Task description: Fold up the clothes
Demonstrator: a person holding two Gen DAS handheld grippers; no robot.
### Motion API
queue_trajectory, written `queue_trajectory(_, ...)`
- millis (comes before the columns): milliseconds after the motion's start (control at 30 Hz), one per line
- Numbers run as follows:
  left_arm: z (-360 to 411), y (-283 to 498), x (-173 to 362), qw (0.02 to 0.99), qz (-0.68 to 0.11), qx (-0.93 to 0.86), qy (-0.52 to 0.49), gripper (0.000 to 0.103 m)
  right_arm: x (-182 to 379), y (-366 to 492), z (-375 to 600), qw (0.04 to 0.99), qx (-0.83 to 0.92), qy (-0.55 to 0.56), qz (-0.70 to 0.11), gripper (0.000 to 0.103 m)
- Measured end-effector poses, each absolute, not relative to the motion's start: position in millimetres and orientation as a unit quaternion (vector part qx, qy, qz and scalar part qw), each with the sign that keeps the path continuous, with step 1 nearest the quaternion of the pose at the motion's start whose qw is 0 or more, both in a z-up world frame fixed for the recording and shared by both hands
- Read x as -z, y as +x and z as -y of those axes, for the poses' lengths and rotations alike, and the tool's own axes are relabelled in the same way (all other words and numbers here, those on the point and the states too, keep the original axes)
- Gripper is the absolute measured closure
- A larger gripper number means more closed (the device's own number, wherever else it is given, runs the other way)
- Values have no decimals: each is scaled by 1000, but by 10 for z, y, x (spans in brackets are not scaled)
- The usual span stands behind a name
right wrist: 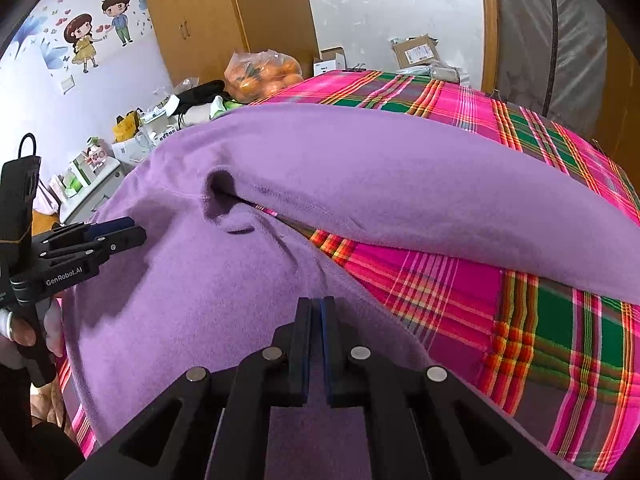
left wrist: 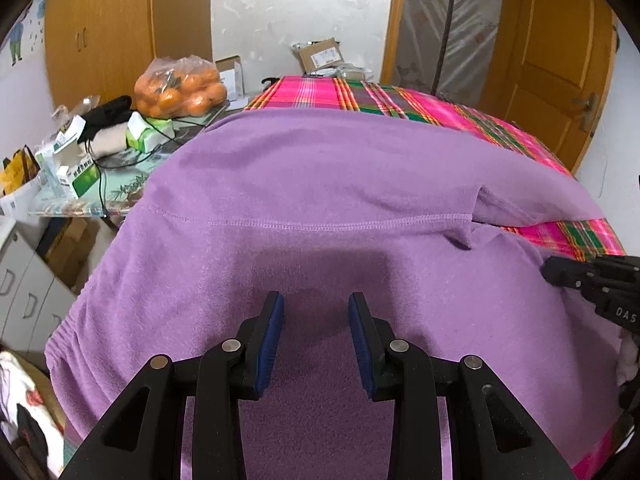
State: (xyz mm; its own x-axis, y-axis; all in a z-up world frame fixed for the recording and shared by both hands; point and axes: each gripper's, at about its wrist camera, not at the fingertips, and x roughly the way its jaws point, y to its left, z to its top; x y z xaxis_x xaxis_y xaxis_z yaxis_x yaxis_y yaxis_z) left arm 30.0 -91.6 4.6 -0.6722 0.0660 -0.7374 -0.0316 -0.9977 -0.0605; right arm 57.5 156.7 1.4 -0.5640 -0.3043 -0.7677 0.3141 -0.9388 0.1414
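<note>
Purple fleece garment lies spread on the pink-and-green plaid bedcover, waistband end hanging toward the left edge, two legs running away to the right with a wedge of plaid showing between them; long axis runs left to right across both views.

Left gripper: fingers apart, nothing between them, hovering over the seat area just short of the cross seam. Fabric lies directly ahead and below.

Right gripper: fingers pressed together over the near leg's edge; whether any fleece is pinched between them cannot be told. It sits nearer the crotch gap and the leg ends than the left.

Judgement: either arm could start a lengthwise fold; the scene fits a garment just flattened or one mid-fold.

Writing: "GenRobot.AI" on the left gripper's side seen from the right wrist; "DAS" on the right gripper's body in the left view. Box labels at far left are unreadable.
</note>
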Motion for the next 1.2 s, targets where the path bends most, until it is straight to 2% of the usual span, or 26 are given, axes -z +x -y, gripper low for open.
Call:
queue_trajectory(300, 910, 309, -31, 25, 14, -915, -403, 68, -22, 574, -1592, 175, 885, 432, -4, 99)
queue_trajectory(433, 842, 298, -29, 31, -4, -913, -406, 56, -40, 594, -1609, 168, 886, 431, -2, 99)
queue_trajectory(1200, 694, 132, -82, 35, -24, -906, -422, 55, -56, 603, -1811, 128, 889, 439, 22, 99)
